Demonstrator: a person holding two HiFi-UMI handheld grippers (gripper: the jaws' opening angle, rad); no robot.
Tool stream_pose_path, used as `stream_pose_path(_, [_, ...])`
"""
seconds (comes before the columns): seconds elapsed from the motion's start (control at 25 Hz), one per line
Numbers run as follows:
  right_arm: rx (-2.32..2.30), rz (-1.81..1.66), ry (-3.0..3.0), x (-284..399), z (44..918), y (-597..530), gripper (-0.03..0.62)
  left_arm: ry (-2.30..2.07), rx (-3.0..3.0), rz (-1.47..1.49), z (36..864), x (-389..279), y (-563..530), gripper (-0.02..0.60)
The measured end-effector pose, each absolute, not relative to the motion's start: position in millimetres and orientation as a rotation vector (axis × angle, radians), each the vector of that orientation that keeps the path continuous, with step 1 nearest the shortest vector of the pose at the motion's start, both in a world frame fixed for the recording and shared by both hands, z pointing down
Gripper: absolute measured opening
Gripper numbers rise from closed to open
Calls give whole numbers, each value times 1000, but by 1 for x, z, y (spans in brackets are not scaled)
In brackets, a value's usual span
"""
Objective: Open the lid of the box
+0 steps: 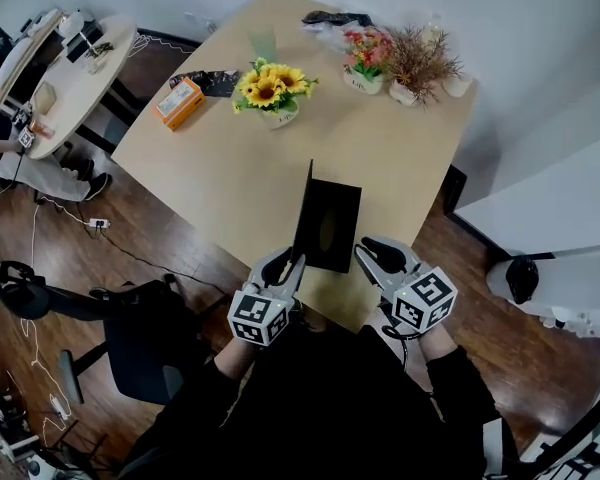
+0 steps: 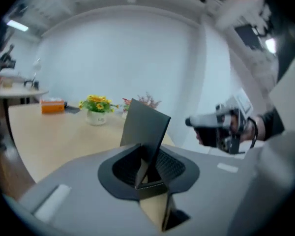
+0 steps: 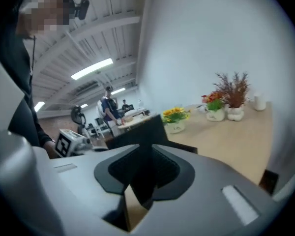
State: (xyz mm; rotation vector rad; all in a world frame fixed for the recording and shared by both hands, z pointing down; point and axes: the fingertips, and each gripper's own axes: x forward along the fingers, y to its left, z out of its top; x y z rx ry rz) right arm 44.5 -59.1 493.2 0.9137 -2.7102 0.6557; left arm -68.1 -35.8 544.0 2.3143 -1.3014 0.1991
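A flat black box (image 1: 335,230) lies near the front edge of the wooden table (image 1: 220,178). Its thin black lid (image 1: 303,216) stands nearly upright along the box's left side. My left gripper (image 1: 288,265) is shut on the lid's lower near corner; in the left gripper view the lid (image 2: 145,126) rises from between the ribbed pads (image 2: 123,167). My right gripper (image 1: 372,256) is at the box's near right corner. In the right gripper view a dark wall of the box (image 3: 137,137) sits pinched between the pads (image 3: 167,171).
A sunflower pot (image 1: 272,93), an orange carton (image 1: 179,102), a pink flower pot (image 1: 365,68) and a dried plant (image 1: 417,63) stand on the far half of the table. A black chair (image 1: 145,343) is at my left; a round table (image 1: 75,78) stands far left.
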Motion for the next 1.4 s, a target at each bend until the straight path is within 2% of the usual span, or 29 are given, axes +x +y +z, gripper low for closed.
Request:
stream_pose_path(0.12, [1018, 654, -2520, 60, 538, -72, 72, -1309, 1953, -126, 561, -108, -44, 9])
stream_pose_path(0.24, [1007, 750, -2430, 53, 572, -74, 72, -1230, 1703, -312, 586, -132, -46, 23])
stream_pose_path(0.52, [956, 727, -2323, 41, 605, -65, 63, -1194, 1433, -374, 626, -161, -19, 80])
stream_pose_path(0.64, [953, 725, -2328, 41, 605, -65, 63, -1294, 1387, -334, 627, -185, -1, 80])
stream_pose_path(0.84, [1116, 687, -2420, 56, 563, -84, 15, -1391, 1709, -195, 567, -186, -18, 80])
stream_pose_path(1.2, [1397, 393, -2646, 84, 425, -95, 2, -1526, 2483, 204, 425, -87, -72, 78])
stream_pose_path(1.4, [1471, 117, -2823, 86, 362, -69, 2, -1581, 2745, 76, 366, -55, -62, 78])
